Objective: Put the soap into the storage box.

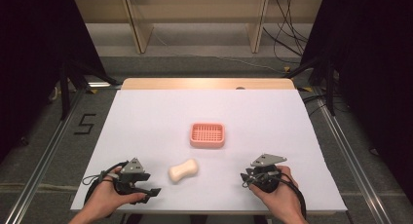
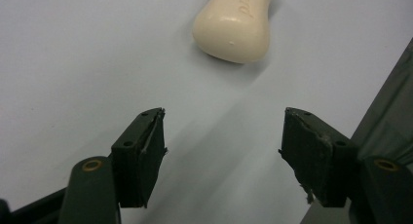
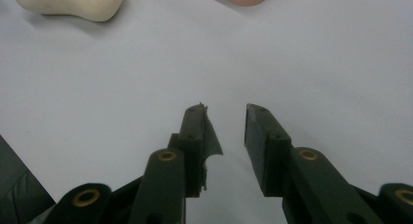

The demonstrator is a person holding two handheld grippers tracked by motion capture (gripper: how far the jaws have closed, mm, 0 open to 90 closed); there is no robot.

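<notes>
On the white bench (image 1: 146, 117), soap (image 1: 183, 171) lies near a pink dish (image 1: 207, 135). Our left tongs (image 2: 221, 151) gape empty just short of it; right tongs (image 3: 229, 136) slightly parted, empty. We should straddle its narrow waist squarely.

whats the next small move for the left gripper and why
Probably ease the left gripper forward toward the soap bar. Its jaws stand wide open and empty, the soap lies just ahead of them on the white table, untouched, and the pink soap dish sits empty beyond it.
</notes>
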